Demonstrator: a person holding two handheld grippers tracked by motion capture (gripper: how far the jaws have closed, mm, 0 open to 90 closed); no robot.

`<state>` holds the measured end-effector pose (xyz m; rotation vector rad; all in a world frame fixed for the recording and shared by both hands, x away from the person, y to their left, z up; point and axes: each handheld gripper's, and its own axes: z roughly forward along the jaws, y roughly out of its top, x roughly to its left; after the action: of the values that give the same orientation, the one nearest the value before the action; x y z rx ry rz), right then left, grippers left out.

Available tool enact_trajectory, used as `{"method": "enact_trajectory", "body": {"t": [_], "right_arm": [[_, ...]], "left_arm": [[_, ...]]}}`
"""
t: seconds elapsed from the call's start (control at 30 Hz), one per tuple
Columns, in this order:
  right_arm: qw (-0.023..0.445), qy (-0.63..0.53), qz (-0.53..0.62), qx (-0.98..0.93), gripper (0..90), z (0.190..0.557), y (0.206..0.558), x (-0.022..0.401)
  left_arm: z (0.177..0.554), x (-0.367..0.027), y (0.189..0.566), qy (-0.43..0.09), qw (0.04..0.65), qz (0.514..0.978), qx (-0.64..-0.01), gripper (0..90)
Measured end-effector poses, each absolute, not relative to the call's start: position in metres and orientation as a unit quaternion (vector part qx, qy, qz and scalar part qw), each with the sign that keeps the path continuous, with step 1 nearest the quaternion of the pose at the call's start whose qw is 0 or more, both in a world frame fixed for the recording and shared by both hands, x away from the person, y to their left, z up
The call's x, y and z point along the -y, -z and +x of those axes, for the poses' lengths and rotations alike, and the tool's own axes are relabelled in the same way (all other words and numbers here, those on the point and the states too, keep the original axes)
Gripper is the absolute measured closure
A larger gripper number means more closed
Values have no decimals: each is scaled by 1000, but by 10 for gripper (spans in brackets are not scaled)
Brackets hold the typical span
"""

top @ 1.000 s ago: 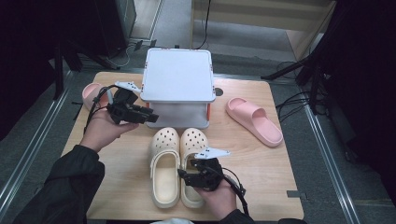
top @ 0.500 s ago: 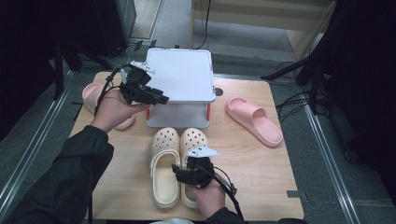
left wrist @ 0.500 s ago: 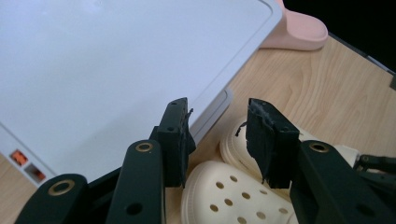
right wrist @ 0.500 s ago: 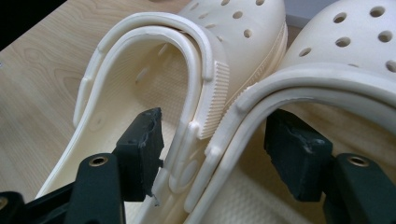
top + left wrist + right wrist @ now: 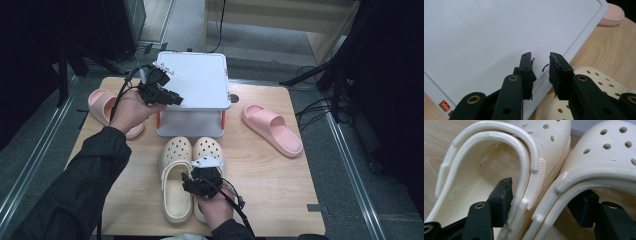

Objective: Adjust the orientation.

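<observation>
Two cream clogs, left (image 5: 175,172) and right (image 5: 209,149), lie side by side in front of a white flat-topped stand (image 5: 200,85). My right gripper (image 5: 194,184) straddles their adjoining walls. One jaw is inside the left clog (image 5: 481,182) with its pad against the wall, and the other is inside the right clog (image 5: 606,162), so the right gripper (image 5: 545,191) is shut on both. My left gripper (image 5: 175,99) hovers over the stand's front left part. Its jaws have just been closing. The left gripper (image 5: 541,62) still shows a gap with nothing in it above the stand top (image 5: 486,32).
One pink slipper (image 5: 102,102) lies left of the stand, partly behind my left hand. Another pink slipper (image 5: 272,129) lies to the right on the wooden table (image 5: 285,190). The stand has orange legs. Dark floor and cables surround the table.
My left hand has moved from the table's left side up over the white stand, and its jaws stand narrower. The right hand shifted slightly left on the clogs.
</observation>
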<state>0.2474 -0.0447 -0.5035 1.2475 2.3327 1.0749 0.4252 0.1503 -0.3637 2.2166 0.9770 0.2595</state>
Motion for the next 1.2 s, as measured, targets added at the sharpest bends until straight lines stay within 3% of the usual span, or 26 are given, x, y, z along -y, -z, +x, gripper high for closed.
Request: {"method": "enact_trajectory", "body": {"t": [0.17, 0.4, 0.57, 1.2], "right_arm": [[147, -364, 436, -810, 438, 249, 505, 42], [113, -364, 458, -803, 495, 256, 508, 44], [128, -362, 465, -798, 639, 253, 506, 46], [110, -360, 469, -799, 676, 261, 499, 61]], "left_arm": [[424, -147, 369, -107, 354, 848, -381, 747], [425, -152, 371, -97, 358, 846, -384, 864], [426, -152, 371, -92, 361, 844, -386, 877], [426, -152, 371, -92, 357, 842, -393, 881]]}}
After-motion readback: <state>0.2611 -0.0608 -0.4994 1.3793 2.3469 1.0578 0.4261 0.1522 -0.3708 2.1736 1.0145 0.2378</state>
